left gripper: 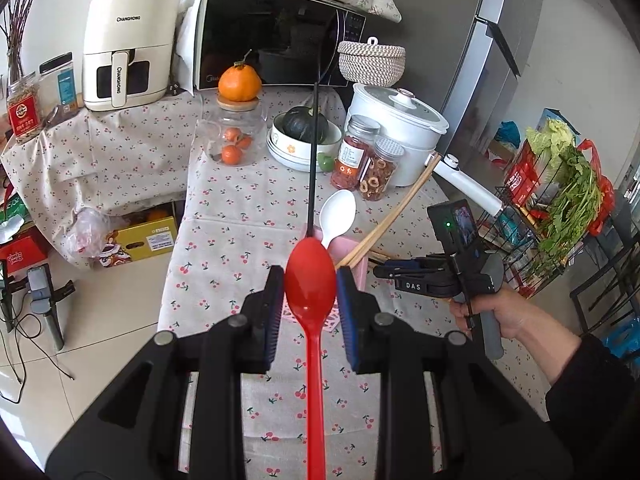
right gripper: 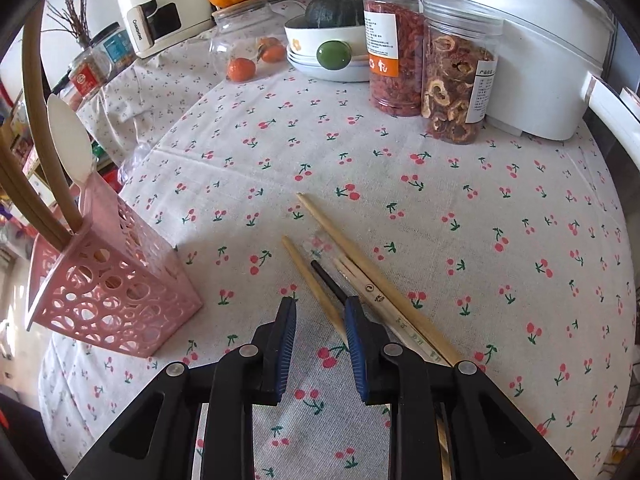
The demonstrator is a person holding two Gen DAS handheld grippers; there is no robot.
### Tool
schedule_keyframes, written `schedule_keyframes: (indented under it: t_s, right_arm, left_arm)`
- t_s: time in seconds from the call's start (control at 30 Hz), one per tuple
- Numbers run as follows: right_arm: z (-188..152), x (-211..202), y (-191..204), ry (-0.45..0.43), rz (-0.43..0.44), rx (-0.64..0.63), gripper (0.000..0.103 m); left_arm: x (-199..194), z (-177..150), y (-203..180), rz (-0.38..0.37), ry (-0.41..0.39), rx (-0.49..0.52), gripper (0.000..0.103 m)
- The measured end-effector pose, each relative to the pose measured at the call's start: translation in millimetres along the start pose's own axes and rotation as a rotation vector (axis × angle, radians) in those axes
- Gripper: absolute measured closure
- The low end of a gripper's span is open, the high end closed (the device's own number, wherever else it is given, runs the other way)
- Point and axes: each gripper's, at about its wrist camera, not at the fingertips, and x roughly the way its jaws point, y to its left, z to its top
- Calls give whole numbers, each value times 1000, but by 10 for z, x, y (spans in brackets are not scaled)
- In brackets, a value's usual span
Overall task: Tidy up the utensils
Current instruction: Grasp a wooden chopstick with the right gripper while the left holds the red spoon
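Note:
My left gripper [left gripper: 310, 284] is shut on a red plastic spoon [left gripper: 312, 320], gripping its bowl just above a pink perforated utensil holder [left gripper: 358, 264]. A black chopstick [left gripper: 314, 160] rises behind the spoon bowl. The holder [right gripper: 108, 284] stands on the cherry-print table and holds a white spoon [right gripper: 68, 140] and wooden chopsticks [right gripper: 36, 128]. My right gripper [right gripper: 320, 308] is open, low over loose chopsticks [right gripper: 360, 264] lying on the cloth, one of them black [right gripper: 330, 284]. The right gripper also shows in the left wrist view [left gripper: 384, 272].
At the table's back stand two jars of dried fruit [right gripper: 456, 80], a white cooker [right gripper: 552, 40], a bowl stack with a dark squash [right gripper: 328, 40], a green fruit [right gripper: 333, 55] and a glass jar with oranges [right gripper: 244, 48]. An air fryer [left gripper: 128, 44] and a microwave [left gripper: 276, 36] stand behind.

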Motion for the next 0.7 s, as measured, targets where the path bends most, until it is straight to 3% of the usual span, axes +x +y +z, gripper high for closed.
schedule_keyframes:
  t_s: [0.1, 0.17, 0.27, 0.43, 0.7]
  right_arm:
    - [-44, 53, 94, 36, 33, -45, 82]
    - [-51, 68, 171, 41, 11, -86, 82]
    - [-52, 86, 281, 55, -52, -140, 82]
    - [-172, 69, 506, 64, -153, -274, 96]
    - [-503, -137, 397, 184, -160, -206, 97]
  left_arm:
    - [20, 7, -2, 8, -2, 4, 75]
    - [35, 8, 7, 10, -1, 2, 75]
    - [61, 14, 17, 16, 1, -1, 75]
    - [93, 0, 74, 31, 8, -15, 75]
    - [31, -10, 78, 25, -3, -22, 75]
